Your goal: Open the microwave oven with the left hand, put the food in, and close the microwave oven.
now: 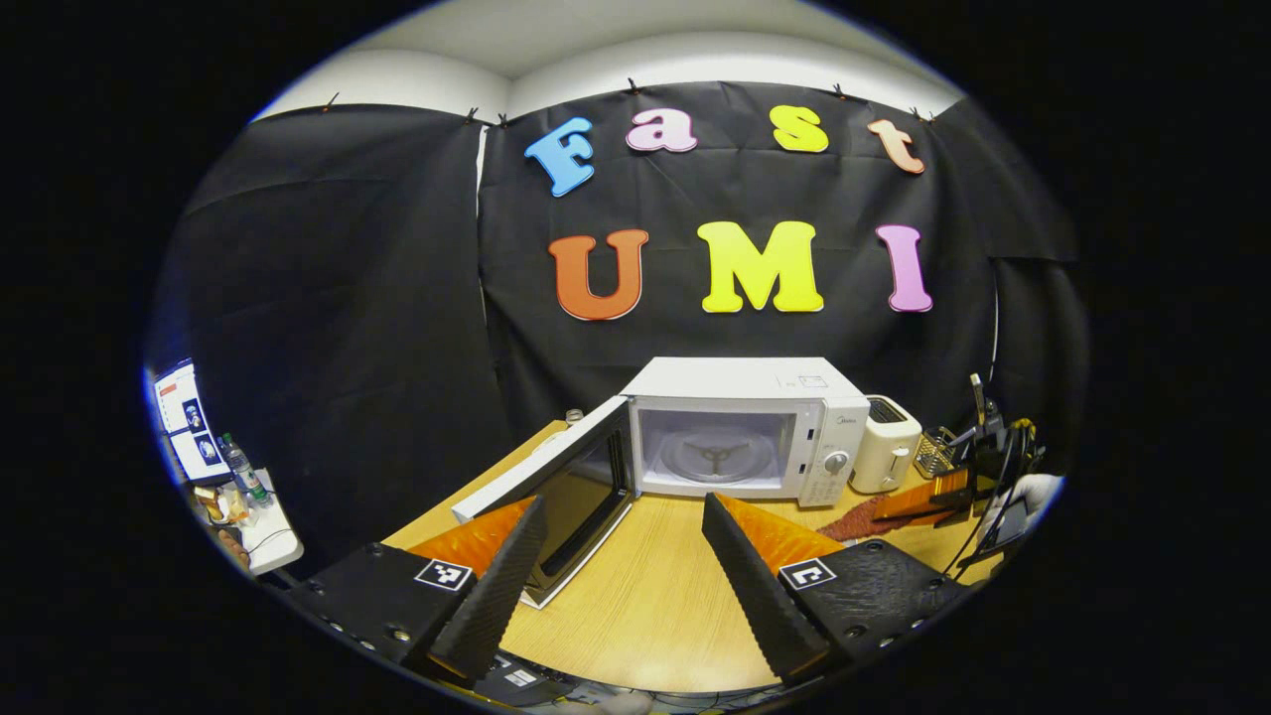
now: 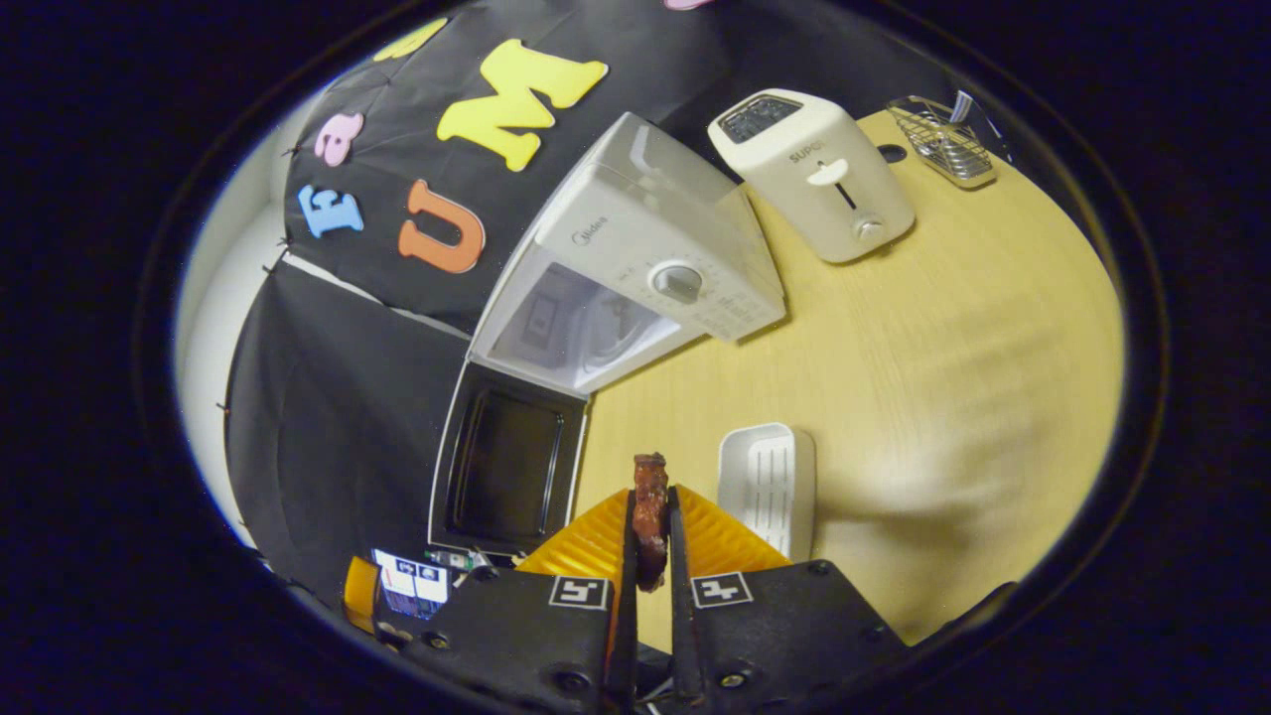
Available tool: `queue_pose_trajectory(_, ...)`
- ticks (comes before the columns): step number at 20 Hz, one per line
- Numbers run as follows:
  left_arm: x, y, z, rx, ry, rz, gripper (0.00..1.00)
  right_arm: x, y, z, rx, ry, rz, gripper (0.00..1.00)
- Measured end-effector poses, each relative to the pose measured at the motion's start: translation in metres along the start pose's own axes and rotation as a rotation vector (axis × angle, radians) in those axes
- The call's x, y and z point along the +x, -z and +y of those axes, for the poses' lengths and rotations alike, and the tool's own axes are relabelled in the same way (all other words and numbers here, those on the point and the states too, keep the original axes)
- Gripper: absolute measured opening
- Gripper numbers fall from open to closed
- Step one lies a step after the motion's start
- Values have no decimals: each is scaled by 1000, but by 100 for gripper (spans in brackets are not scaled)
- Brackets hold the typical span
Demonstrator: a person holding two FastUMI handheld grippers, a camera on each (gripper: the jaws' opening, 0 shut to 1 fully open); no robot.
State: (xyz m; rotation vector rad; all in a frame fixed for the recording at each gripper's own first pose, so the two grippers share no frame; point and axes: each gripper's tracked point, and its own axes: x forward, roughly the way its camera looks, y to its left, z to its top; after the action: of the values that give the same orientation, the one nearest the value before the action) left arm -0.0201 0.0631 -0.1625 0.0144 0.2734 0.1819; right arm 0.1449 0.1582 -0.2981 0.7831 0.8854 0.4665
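The white microwave (image 1: 745,427) stands at the back of the wooden table (image 1: 655,596), its door (image 1: 556,492) swung wide to the left and the glass turntable (image 1: 717,455) bare inside. My left gripper (image 1: 626,576) hangs open in front of the cavity with nothing between its fingers. A reddish-brown piece of food (image 2: 650,511) is pinched upright in my right gripper (image 2: 651,508), which is shut on it. From there the microwave (image 2: 645,258) and its open door (image 2: 506,462) lie ahead and to the left. In the left gripper view the food (image 1: 856,518) and right gripper (image 1: 938,495) sit to the microwave's right.
A cream toaster (image 1: 887,442) stands right of the microwave, with a wire basket (image 1: 933,455) beyond it. A white ribbed tray (image 2: 770,482) lies on the table (image 2: 943,348) just beside my right gripper. A side table with bottles (image 1: 243,497) is at far left.
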Motion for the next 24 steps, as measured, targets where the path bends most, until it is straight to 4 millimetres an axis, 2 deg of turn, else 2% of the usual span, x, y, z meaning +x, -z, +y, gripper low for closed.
queue_pose_trajectory(3, 2, 13, 7, 16, 79, 23, 96, 28, 1, 30, 101, -26, -92, 17)
queue_pose_trajectory(7, 0, 25, 17, -5, 189, 49, 96, 78, -5, 58, 192, -27, -242, 17)
queue_pose_trajectory(13, 7, 30, 41, 34, 266, 48, 96, 161, -33, 97, 274, -86, -447, 17)
queue_pose_trajectory(16, 15, 38, 56, 78, 277, 52, 97, 202, -47, 102, 283, -63, -530, 17)
queue_pose_trajectory(20, 23, 52, 71, 108, 283, 64, 97, 252, -77, 106, 339, -54, -628, 17)
queue_pose_trajectory(24, 39, 58, 79, 104, 277, 85, 96, 289, -101, 91, 391, 6, -719, 17)
